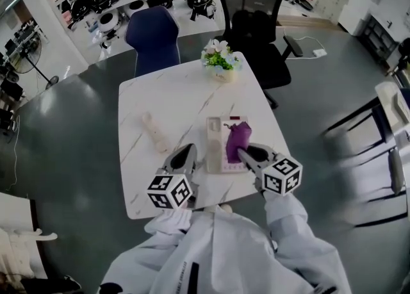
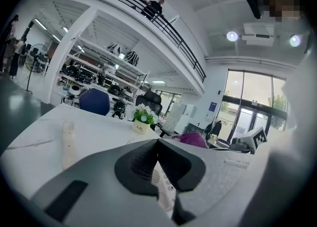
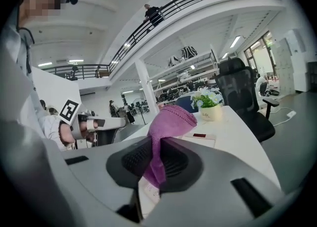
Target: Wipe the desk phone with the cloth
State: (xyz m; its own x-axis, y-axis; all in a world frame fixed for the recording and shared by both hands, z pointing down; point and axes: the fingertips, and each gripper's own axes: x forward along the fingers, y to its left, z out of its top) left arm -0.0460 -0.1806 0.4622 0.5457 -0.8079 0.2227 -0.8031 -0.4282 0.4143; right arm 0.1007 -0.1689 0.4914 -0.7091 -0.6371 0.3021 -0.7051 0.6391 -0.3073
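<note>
1. Over the phone (image 1: 218,158) on the tabletop (image 1: 173,94), right tongs (image 1: 243,152) reach forward, clamped on the purple cloth (image 1: 237,138).
2. Left tongs (image 1: 191,149) point forward beside it, closed and empty.
3. Only the left gripper view shows the keys (image 2: 164,179).

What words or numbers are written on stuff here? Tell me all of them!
"Life": on the little flower pot.
Desk phone: its buttons and small dark label are too small to read.
Marker cube: only black-and-white squares, no words.
</note>
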